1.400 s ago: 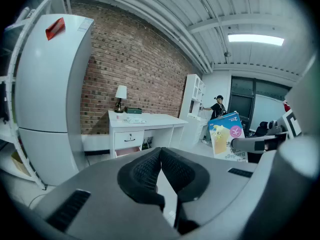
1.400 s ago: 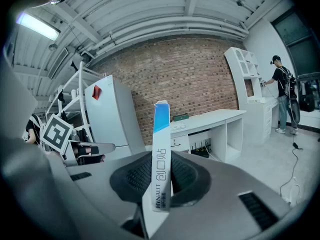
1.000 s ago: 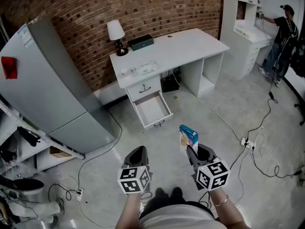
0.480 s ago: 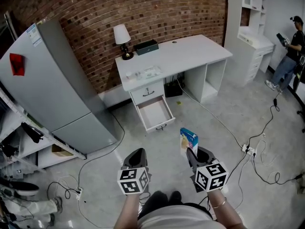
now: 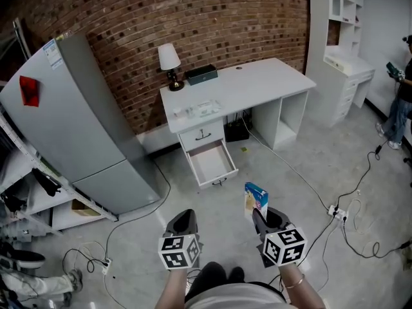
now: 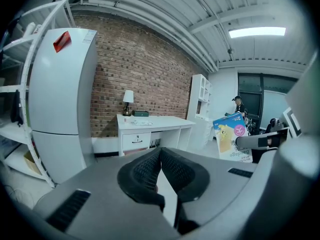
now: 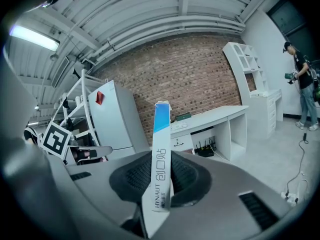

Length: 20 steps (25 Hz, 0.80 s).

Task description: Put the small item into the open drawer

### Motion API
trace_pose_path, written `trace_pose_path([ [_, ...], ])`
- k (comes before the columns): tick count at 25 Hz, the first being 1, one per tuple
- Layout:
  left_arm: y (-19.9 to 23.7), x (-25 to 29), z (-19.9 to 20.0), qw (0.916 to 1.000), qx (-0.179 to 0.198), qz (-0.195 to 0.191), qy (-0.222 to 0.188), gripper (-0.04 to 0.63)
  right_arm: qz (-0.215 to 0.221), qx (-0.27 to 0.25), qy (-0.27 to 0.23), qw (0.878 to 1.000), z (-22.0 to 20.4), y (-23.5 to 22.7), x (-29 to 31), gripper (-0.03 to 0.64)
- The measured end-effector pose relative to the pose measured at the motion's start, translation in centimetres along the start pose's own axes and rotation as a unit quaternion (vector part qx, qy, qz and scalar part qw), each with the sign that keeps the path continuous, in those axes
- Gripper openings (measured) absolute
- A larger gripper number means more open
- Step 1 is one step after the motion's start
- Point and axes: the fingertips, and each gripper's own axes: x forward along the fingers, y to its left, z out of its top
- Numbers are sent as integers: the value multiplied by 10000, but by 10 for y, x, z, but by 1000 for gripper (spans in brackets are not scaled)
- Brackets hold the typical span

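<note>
A flat blue and white box (image 5: 255,199) stands upright in my right gripper (image 5: 262,216), whose pads press its two faces. From the right gripper view the box (image 7: 159,161) shows edge-on between the jaws of the right gripper (image 7: 161,180). My left gripper (image 5: 183,223) is shut with nothing in it; its pads meet in the left gripper view (image 6: 159,168), where the box (image 6: 229,137) appears at the right. The open drawer (image 5: 212,165) sticks out of the white desk (image 5: 257,82) well ahead of both grippers, its inside bare.
A grey refrigerator (image 5: 71,121) stands left of the desk against the brick wall. A lamp (image 5: 170,62), a dark box (image 5: 201,74) and small items sit on the desk. Cables and a power strip (image 5: 336,211) lie on the floor at right. A person (image 5: 400,102) stands far right.
The whole view has shifted: desk and drawer now sit slightly lower and to the right in the head view. Both grippers keep their pose, and the box stays held.
</note>
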Motion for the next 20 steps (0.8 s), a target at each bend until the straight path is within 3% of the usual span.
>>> trace_pose_path([
  [10, 5, 10, -5, 9999, 39, 87, 96, 21, 15, 127, 39, 9999, -1, -6, 10, 80],
  [20, 41, 54, 7, 9998, -150, 61, 136, 21, -50, 114, 160, 9998, 9, -7, 60, 80],
])
